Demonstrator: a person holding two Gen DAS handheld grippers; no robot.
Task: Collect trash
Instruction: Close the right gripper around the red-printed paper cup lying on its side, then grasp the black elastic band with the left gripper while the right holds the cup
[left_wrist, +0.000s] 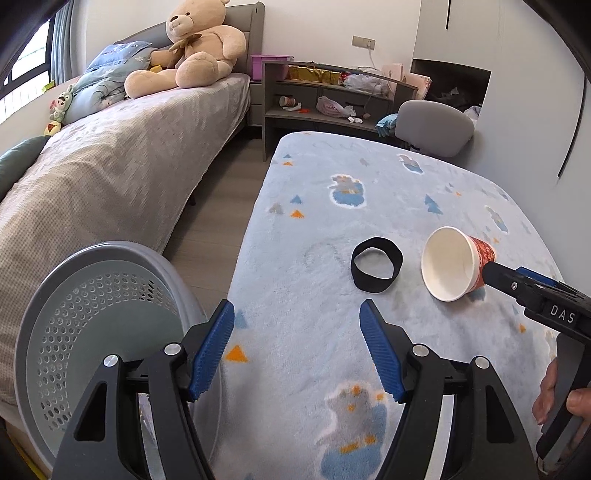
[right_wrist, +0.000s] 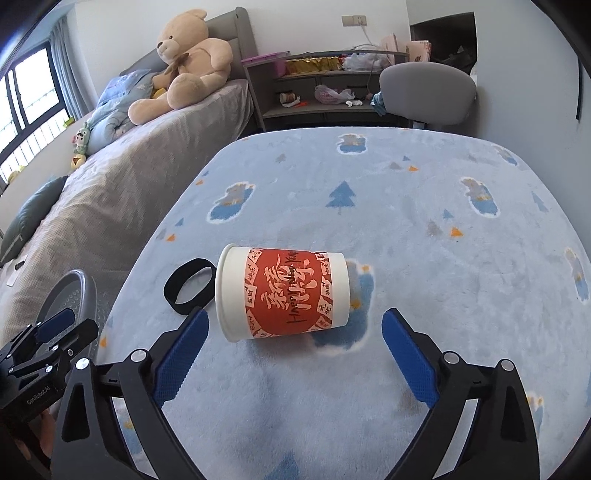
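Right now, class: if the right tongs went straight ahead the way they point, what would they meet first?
Probably the paper cup lying on its side on the blanket; the open right tongs point straight at it.

Both wrist views near, sharing paper cup (left_wrist: 452, 266)

A grey bed (left_wrist: 122, 155) with a teddy bear (left_wrist: 192, 48) lines the left wall by a bright window (right_wrist: 26, 96), a cluttered grey shelf (left_wrist: 325, 99) and chair (left_wrist: 436, 125) against white walls beyond, wood floor (left_wrist: 229, 177) between.
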